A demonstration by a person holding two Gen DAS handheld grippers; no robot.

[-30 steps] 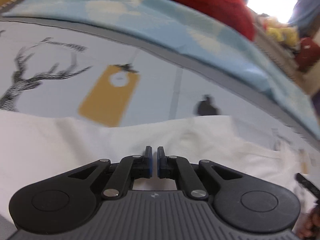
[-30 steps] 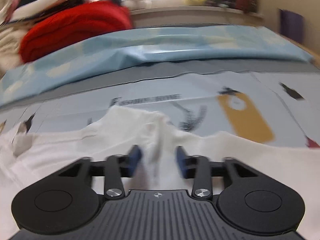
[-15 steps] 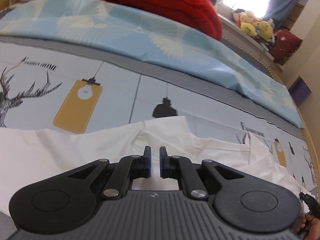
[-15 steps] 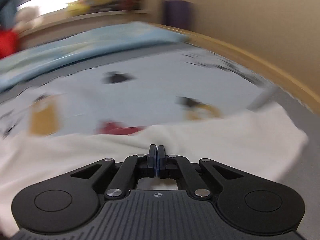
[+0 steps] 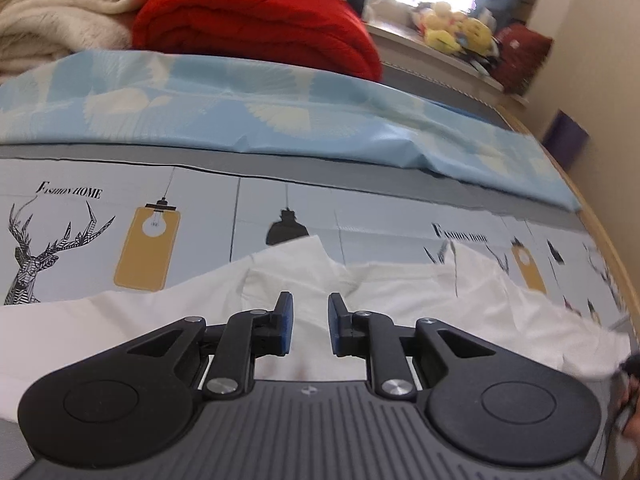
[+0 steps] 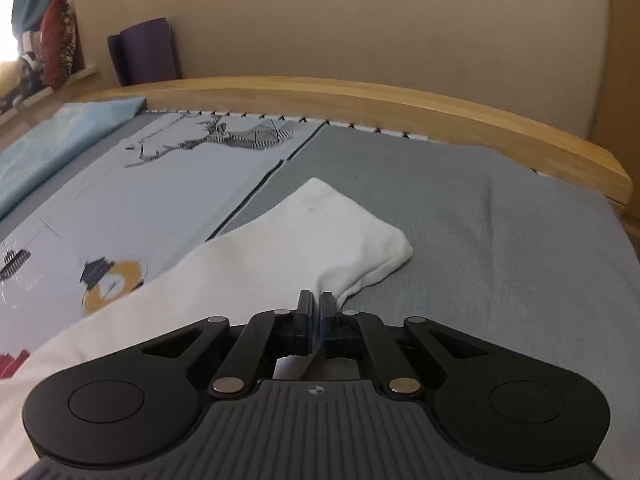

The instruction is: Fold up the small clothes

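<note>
A small white shirt [image 5: 392, 292] lies spread on the printed bed sheet [image 5: 200, 216]. In the left wrist view my left gripper [image 5: 310, 316] is open just above the shirt's collar area, holding nothing. In the right wrist view my right gripper [image 6: 316, 312] is shut on the edge of the white shirt [image 6: 288, 248] near its sleeve, which lies flat on the grey sheet [image 6: 460, 240]. The right gripper shows blurred at the far right edge of the left wrist view [image 5: 628, 368].
A light blue quilt [image 5: 240, 120] lies across the bed beyond the shirt, with a red blanket [image 5: 256, 28] and a cream blanket [image 5: 60, 12] behind it. A wooden bed rail [image 6: 400, 104] runs along the far edge. A purple roll [image 6: 148, 52] stands by the wall.
My left gripper has opened from nearly shut. My right gripper closed and swung right to the shirt's sleeve side, where it now pinches the cloth.
</note>
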